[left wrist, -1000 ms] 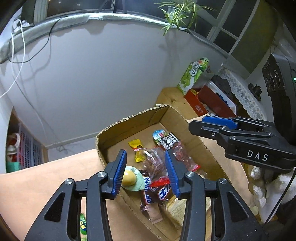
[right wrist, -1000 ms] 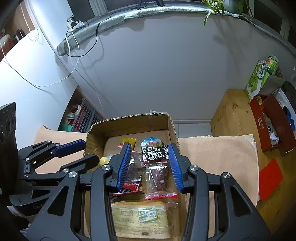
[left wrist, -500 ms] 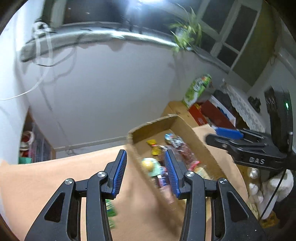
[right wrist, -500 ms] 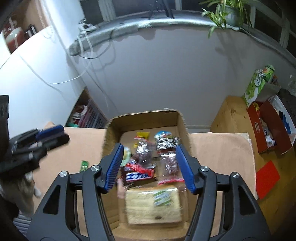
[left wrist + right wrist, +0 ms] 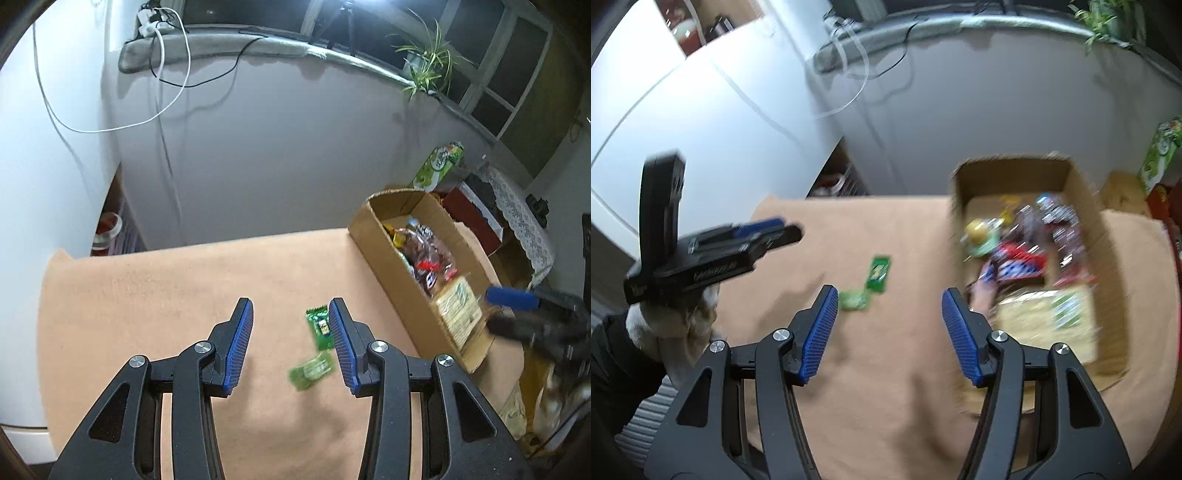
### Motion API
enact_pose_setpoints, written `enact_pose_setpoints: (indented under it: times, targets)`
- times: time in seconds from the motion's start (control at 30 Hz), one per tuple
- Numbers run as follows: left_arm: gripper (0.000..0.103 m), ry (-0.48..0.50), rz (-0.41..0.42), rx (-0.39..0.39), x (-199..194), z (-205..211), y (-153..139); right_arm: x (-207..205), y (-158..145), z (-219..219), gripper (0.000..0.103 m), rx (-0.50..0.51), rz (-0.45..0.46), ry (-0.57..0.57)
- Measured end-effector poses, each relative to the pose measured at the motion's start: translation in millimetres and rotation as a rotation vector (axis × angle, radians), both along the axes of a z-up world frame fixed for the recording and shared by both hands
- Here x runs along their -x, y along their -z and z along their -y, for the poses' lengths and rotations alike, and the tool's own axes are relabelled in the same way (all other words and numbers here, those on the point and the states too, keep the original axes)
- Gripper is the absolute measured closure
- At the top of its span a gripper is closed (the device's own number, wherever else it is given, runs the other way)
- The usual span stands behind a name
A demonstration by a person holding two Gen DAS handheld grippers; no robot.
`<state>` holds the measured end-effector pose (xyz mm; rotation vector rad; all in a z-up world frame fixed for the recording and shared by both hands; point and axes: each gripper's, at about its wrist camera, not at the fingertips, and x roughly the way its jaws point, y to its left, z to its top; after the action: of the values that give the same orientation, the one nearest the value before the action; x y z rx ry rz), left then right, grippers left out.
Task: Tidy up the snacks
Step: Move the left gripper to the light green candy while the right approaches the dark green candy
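Left tongs [image 5: 291, 341] and right tongs [image 5: 889, 334], both parted and empty, above two green candy packets [image 5: 319, 328] beside the snack-filled cardboard box [image 5: 421, 295]; the right tongs have just been widening.

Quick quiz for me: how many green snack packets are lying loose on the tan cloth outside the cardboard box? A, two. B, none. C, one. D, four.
A: two green packets lie on the tan cloth, one upright-looking and one blurred nearer the camera, both outside the cardboard box; the right wrist view shows the same pair.
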<state>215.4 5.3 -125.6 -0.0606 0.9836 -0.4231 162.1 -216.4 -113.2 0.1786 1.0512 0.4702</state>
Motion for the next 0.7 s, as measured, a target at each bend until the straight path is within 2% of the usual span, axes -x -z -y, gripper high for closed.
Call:
enact_pose_setpoints:
  times: [0.23, 0.3, 0.47, 0.7]
  targets:
    - [0.062, 0.062, -0.016, 0.02, 18, 3, 17, -5, 24, -17, 0.043, -0.034, -0.082, 0.017]
    - [0.063, 0.09, -0.04, 0.029, 20, 4, 26, -13, 30, -21, 0.051, -0.052, -0.116, 0.028]
    - [0.064, 0.206, -0.092, 0.037, 21, 10, 56, -36, 39, -30, 0.056, -0.037, -0.161, 0.043]
    - [0.064, 0.339, -0.06, -0.003, 20, 19, 78, -71, 63, -54, 0.059, -0.027, -0.266, 0.072]
